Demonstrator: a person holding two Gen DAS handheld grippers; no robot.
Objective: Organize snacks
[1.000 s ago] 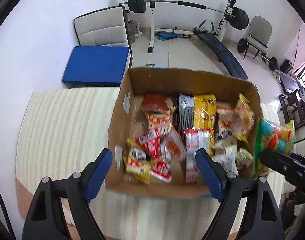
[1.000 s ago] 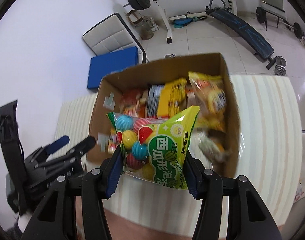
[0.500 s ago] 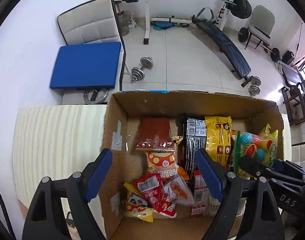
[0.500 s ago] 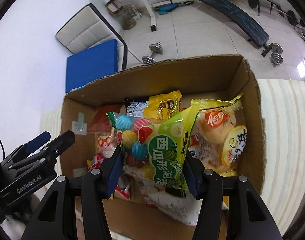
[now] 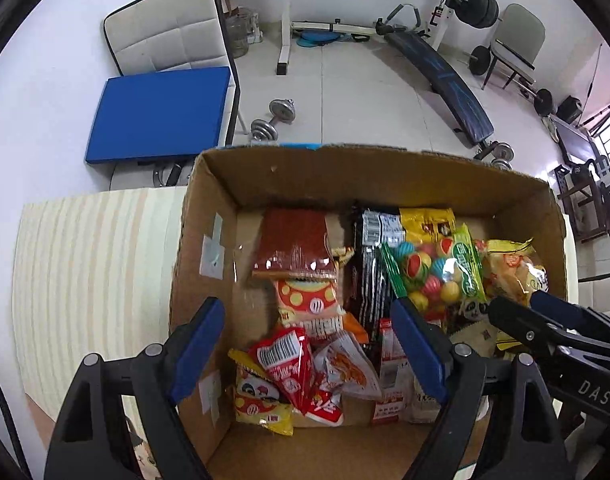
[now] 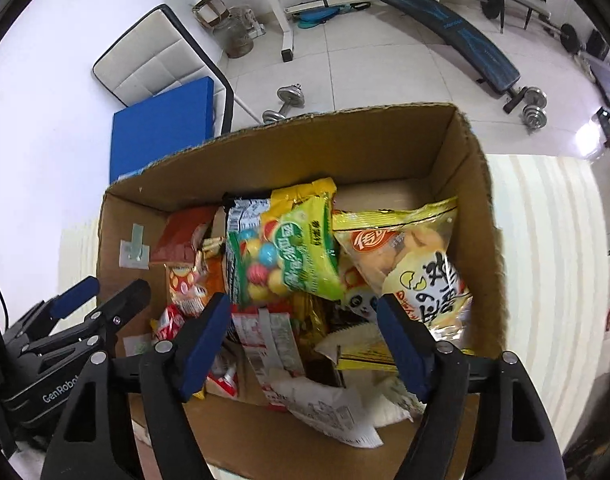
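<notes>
Inside the open brown cardboard box (image 6: 477,184), the green gumball bag with green Chinese lettering (image 6: 293,256) lies on the other snack packets, clear of the right gripper (image 6: 305,340), whose blue-padded jaws are opening with nothing pinched. Only the right view shows "GenRobot" on the left gripper (image 5: 309,348), spread wide and empty; only the left view shows "DAS" on the right tool and the red wafer packet (image 5: 295,248) whole.
</notes>
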